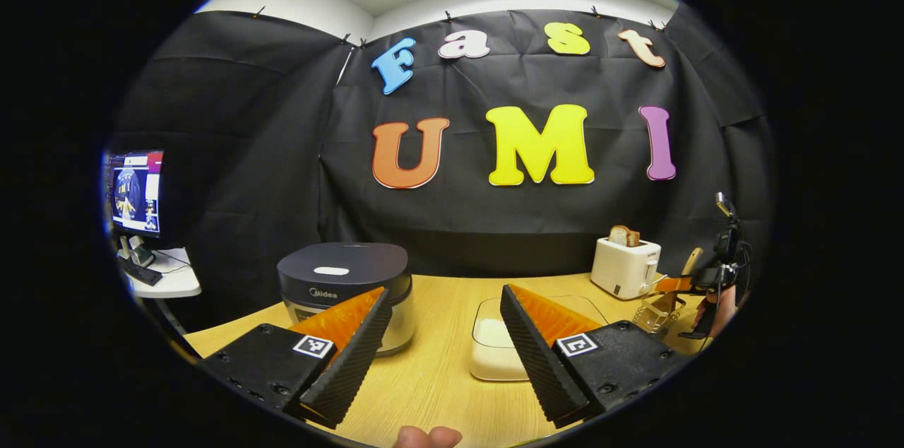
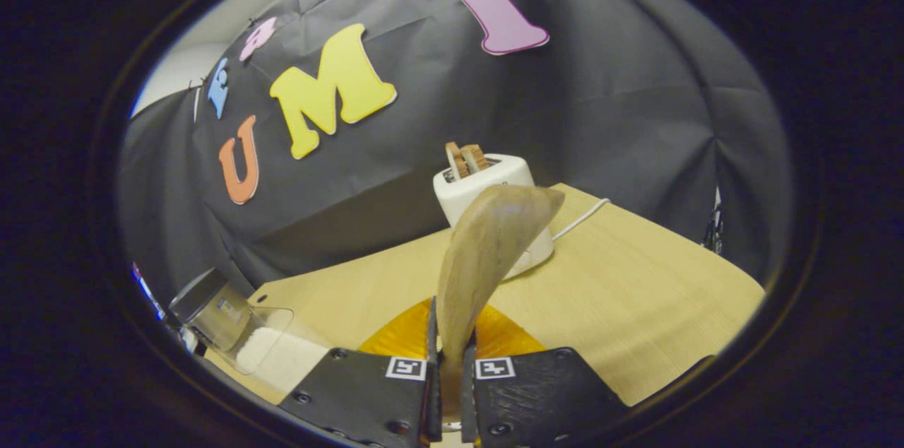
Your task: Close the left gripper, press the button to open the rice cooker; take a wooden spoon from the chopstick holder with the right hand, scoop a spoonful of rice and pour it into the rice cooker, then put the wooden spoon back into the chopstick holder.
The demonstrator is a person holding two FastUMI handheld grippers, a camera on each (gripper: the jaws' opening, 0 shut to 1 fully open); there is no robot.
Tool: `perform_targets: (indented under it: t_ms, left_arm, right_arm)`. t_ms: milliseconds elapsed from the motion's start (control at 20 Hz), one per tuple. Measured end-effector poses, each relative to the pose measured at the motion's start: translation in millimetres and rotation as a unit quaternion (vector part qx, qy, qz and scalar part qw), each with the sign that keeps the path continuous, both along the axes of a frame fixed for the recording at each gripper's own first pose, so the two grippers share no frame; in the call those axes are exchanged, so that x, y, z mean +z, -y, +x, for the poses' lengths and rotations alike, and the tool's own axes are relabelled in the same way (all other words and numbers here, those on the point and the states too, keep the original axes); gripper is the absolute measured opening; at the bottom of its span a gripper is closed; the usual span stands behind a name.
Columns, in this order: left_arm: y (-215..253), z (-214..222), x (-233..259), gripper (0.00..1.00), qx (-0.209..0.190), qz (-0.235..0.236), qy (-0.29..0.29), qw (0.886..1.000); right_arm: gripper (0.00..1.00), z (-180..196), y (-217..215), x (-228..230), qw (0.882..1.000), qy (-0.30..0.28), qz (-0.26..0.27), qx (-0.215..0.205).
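Observation:
My left gripper (image 1: 445, 296) stands open above the wooden table, nothing between its fingers. Behind its left finger sits the dark rice cooker (image 1: 346, 285) with its lid down. A clear container of white rice (image 1: 494, 345) lies behind its right finger. My right gripper (image 2: 450, 335) is shut on the handle of the wooden spoon (image 2: 494, 236), whose bowl points up in front of the toaster. From the left gripper view, that right gripper (image 1: 696, 285) is far right, holding the spoon (image 1: 692, 261) above the wire chopstick holder (image 1: 657, 312). The rice cooker (image 2: 205, 310) and rice container (image 2: 272, 356) lie low left.
A white toaster (image 1: 625, 266) with bread slices stands at the back right of the table (image 1: 438, 377), also the toaster (image 2: 487, 183) with its cord. A monitor (image 1: 135, 192) on a small white side table stands far left. A fingertip (image 1: 427, 437) shows at the bottom.

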State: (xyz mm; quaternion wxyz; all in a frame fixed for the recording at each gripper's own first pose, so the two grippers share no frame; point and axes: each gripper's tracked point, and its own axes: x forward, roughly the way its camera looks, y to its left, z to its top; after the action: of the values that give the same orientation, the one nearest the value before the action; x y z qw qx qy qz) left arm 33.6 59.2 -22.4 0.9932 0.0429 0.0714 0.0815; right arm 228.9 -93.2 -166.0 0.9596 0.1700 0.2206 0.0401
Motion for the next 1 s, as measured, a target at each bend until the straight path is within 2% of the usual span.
perform_targets:
  t_ms: [50,100,450,850,1000]
  left_arm:
    - [-3.9,-0.5,0.3,0.99,0.004,-0.003,-0.001,1.0]
    - [-6.9,-1.0,-0.4,0.99,0.007,-0.008,-0.002,1.0]
    - [-38.3,-9.9,6.3,0.99,0.031,-0.007,-0.001,0.999]
    - [-53.5,-18.2,14.7,0.98,0.029,-0.011,0.006,0.999]
    - [-57.6,-19.8,19.0,0.98,0.026,-0.01,0.006,1.0]
  right_arm:
    - [0.12,2.8,0.6,2.2,1.0,0.004,-0.007,-0.005]
    - [0.02,-3.8,-1.7,3.1,1.0,0.007,-0.015,0.001]
    - [0.02,-11.6,-6.9,48.0,0.998,0.055,-0.042,0.009]
    - [0.02,-28.7,-8.6,95.6,0.991,0.108,-0.079,0.011]
    - [0.0,-27.7,-10.7,92.3,0.992,0.103,-0.079,0.014]
